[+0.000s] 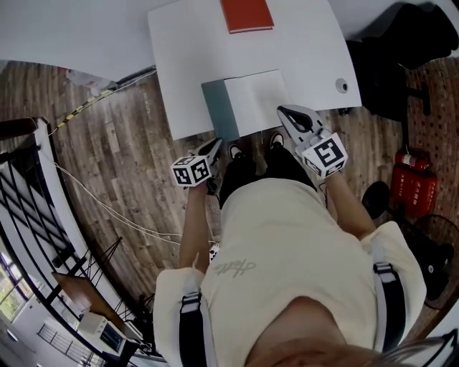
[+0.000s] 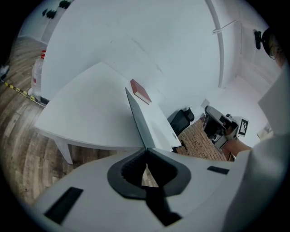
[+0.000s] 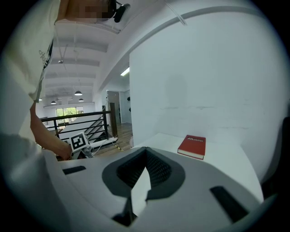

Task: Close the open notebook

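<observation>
At the near edge of the white surface [image 1: 186, 57], the notebook [image 1: 254, 99] lies open, its white page flat and its grey-green cover [image 1: 217, 107] on the left side. That cover looks narrower than the page from the head view, and from the left gripper view it reads as a thin raised sheet, so it appears tilted up off the surface rather than lying flat. I judge the closing as begun but far from finished: the cover has yet to swing across and come down on the page. The left gripper [image 1: 214, 147] sits right at the cover's near corner, and its fingers are pressed together at the tips exactly where the cover's edge runs in, so they seem to be pinching that corner. The right gripper [image 1: 289, 113] hangs over the near right corner of the page, with its fingers closed tip to tip and nothing between them; whether it touches the paper cannot be told. A red book [image 1: 247, 14] lies well apart, at the far side of the surface.
</observation>
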Available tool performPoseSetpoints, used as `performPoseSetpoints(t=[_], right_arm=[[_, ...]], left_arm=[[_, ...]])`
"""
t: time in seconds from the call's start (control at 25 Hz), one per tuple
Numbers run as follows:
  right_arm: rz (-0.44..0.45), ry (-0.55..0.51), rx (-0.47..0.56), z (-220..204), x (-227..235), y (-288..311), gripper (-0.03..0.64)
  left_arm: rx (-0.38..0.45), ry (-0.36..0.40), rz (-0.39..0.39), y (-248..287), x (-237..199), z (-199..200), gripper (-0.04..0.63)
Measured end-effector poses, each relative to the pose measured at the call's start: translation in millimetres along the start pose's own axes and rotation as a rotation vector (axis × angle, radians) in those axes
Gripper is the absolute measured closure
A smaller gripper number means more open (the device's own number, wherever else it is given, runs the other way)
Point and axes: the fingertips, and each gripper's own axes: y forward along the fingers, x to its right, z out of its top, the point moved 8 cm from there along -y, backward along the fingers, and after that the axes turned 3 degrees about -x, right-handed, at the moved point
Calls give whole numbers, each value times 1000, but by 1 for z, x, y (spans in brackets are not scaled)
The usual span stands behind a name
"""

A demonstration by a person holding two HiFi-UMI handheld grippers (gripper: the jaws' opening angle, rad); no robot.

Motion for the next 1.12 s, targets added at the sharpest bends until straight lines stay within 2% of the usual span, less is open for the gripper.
performPoseSetpoints(t=[0.2, 0.4, 0.88, 1.12], right_arm=[[11, 11, 32, -2, 26, -19, 609], [7, 31, 59, -3, 48, -35, 609], [-2, 99, 88, -31, 95, -66, 609], [-10, 97, 85, -43, 116, -85, 609]], left_arm=[[38, 28, 18, 0, 31, 6, 568], [10, 161, 90, 2, 70, 18, 568], [-49, 313, 82, 54, 153, 29, 568], [-44, 336, 89, 84, 178, 22, 568]])
